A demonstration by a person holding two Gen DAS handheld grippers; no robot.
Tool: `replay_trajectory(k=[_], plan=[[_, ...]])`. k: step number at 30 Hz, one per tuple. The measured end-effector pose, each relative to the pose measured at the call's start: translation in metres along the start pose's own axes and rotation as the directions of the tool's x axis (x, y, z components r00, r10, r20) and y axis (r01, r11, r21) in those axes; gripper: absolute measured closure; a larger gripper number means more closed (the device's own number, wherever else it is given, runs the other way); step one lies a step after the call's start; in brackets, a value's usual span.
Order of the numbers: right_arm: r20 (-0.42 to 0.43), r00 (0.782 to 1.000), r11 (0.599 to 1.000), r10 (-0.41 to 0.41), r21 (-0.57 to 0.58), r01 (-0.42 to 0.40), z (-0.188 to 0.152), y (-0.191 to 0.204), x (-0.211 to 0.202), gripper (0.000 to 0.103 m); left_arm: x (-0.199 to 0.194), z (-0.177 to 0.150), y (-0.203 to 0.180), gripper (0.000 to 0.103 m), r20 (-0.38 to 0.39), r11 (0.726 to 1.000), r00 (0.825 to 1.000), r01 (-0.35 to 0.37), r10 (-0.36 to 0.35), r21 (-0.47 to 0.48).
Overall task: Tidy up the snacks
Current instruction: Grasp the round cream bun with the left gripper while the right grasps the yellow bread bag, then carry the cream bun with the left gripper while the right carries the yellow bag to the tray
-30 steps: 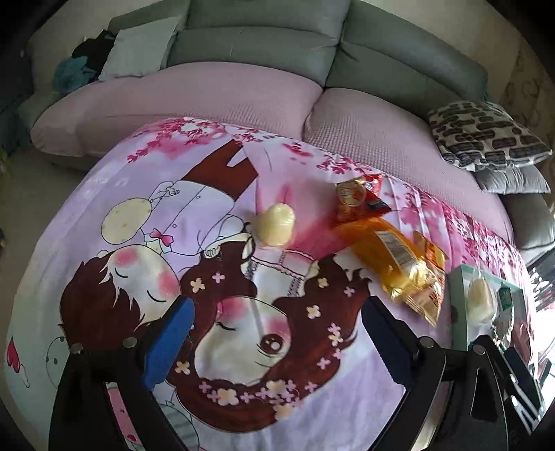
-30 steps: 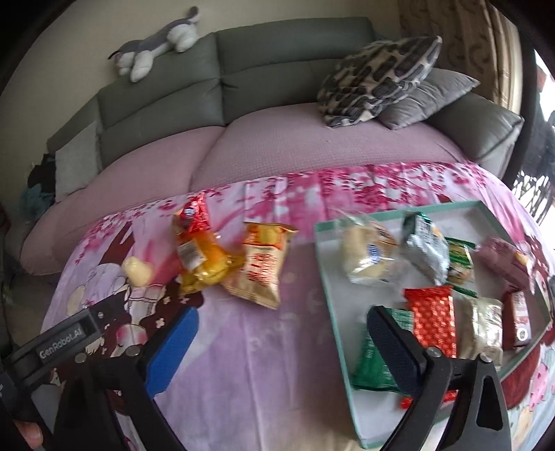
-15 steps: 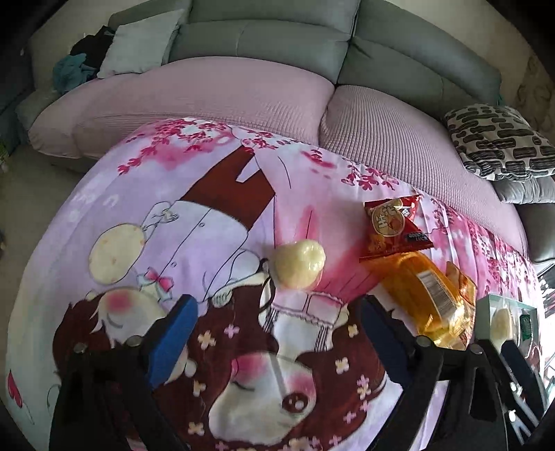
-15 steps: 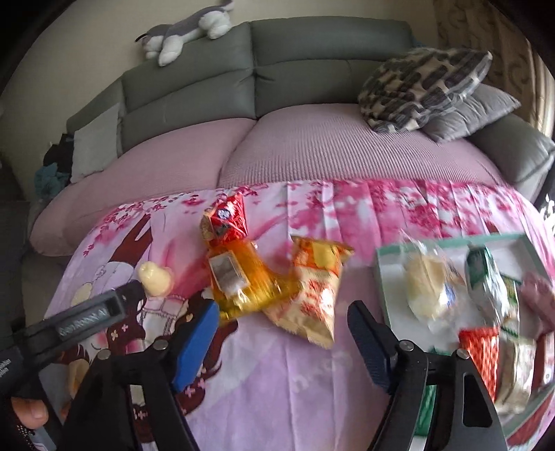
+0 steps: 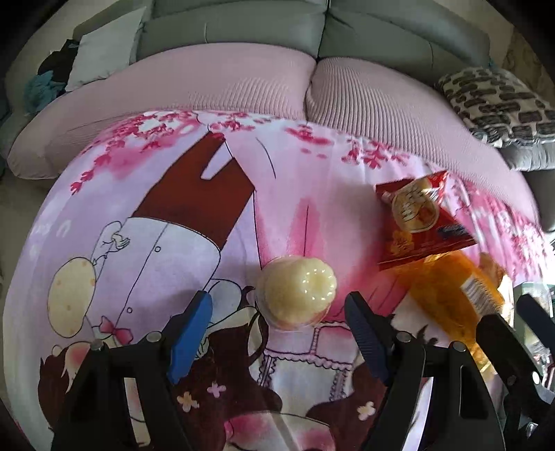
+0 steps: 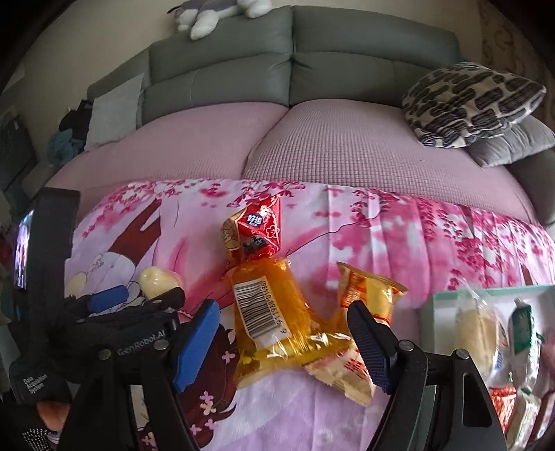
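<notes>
A pale yellow jelly cup [image 5: 296, 289] lies on the cartoon-print pink blanket [image 5: 194, 215]. My left gripper [image 5: 277, 305] straddles it, jaws closing, with the pads clear of the cup on both sides. A red snack packet [image 5: 419, 222] and a clear orange packet [image 5: 451, 298] lie to its right. In the right wrist view my right gripper [image 6: 282, 312] hangs open over the orange packet [image 6: 267, 312], beside a yellow-and-red packet [image 6: 367, 295]. The red packet [image 6: 255, 230] lies beyond them. The left gripper [image 6: 138, 295] and the jelly cup [image 6: 156, 281] show at the left.
A pale green tray [image 6: 437, 301] holding several wrapped snacks sits at the right edge. Behind the blanket runs a sofa with pink seat covers [image 6: 347, 145], a patterned cushion [image 6: 468, 100] at the right and a plush toy [image 6: 215, 14] on its back.
Both grippers came forward and down toward the snacks, and their jaws narrowed. The jelly cup now lies between the left fingers. The right view swung left from the tray to the orange packet.
</notes>
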State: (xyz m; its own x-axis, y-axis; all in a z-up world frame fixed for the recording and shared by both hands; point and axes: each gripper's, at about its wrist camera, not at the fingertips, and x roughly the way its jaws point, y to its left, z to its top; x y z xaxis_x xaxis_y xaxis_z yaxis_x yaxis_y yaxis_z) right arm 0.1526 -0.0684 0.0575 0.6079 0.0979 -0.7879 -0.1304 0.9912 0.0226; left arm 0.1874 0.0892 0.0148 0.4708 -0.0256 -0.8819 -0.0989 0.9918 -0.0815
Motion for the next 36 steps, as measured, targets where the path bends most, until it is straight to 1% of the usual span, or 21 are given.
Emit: replay_trajectory(k=[3,6,7,10,12,15,18,19,21,25,27,31,36], plan=[[-0.026,1.000,1.000,-0.005,-0.024,0.004,0.001,0.001,0.012,0.025,0.005,0.001,-0.006,0.023,0.002,0.999,0.999,-0.036,0.036,0.032],[-0.038,0.999,0.999,-0.013,-0.041,0.011,0.002,0.002,0.018,0.030,0.010,0.002,-0.011,0.024,0.011,0.996,0.998,-0.068,0.067,0.050],[-0.041,0.999,0.999,-0.014,-0.044,0.012,0.002,0.002,0.019,0.031,0.010,0.002,-0.011,0.025,0.010,0.996,0.998,-0.068,0.067,0.056],[-0.042,0.999,0.999,-0.015,-0.049,0.013,0.002,0.002,0.021,0.031,0.008,0.001,-0.012,0.035,0.025,0.995,0.997,-0.080,0.078,0.059],[-0.047,0.999,0.998,-0.017,-0.061,0.015,0.001,0.004,0.022,0.031,0.008,0.001,-0.010,0.046,0.031,0.995,0.996,-0.080,0.079,0.057],[-0.057,0.998,0.997,-0.022,-0.071,0.018,-0.001,0.006,0.024,0.031,0.005,0.000,-0.004,0.055,0.042,0.997,0.997,-0.072,0.071,0.029],[-0.070,0.997,0.998,-0.017,-0.065,0.013,-0.003,0.006,0.027,0.036,0.004,-0.001,-0.002,0.055,0.049,0.998,0.997,-0.062,0.061,0.015],[-0.070,0.997,0.998,-0.015,-0.065,0.011,-0.004,0.006,0.027,0.036,0.004,-0.002,-0.002,0.055,0.050,0.998,0.997,-0.064,0.063,0.015],[-0.069,0.998,0.998,-0.013,-0.064,0.009,-0.005,0.007,0.026,0.042,0.003,-0.003,-0.003,0.056,0.054,0.998,0.996,-0.068,0.067,0.012],[-0.065,0.998,0.998,-0.013,-0.061,0.009,-0.008,0.008,0.022,0.047,0.000,-0.006,0.001,0.056,0.053,0.999,0.997,-0.050,0.050,-0.019],[-0.057,0.998,0.998,-0.011,-0.056,0.007,-0.009,0.008,0.019,0.053,-0.002,-0.008,0.003,0.056,0.052,0.999,0.998,-0.038,0.040,-0.037],[-0.048,0.999,1.000,0.014,-0.028,-0.015,-0.013,0.005,0.009,0.055,-0.006,-0.013,0.001,0.056,0.050,0.998,0.998,-0.037,0.039,-0.043],[-0.025,0.999,0.999,0.026,-0.022,-0.027,-0.015,0.005,-0.007,0.057,-0.014,-0.017,0.000,0.056,0.045,0.998,0.999,-0.016,0.019,-0.058]])
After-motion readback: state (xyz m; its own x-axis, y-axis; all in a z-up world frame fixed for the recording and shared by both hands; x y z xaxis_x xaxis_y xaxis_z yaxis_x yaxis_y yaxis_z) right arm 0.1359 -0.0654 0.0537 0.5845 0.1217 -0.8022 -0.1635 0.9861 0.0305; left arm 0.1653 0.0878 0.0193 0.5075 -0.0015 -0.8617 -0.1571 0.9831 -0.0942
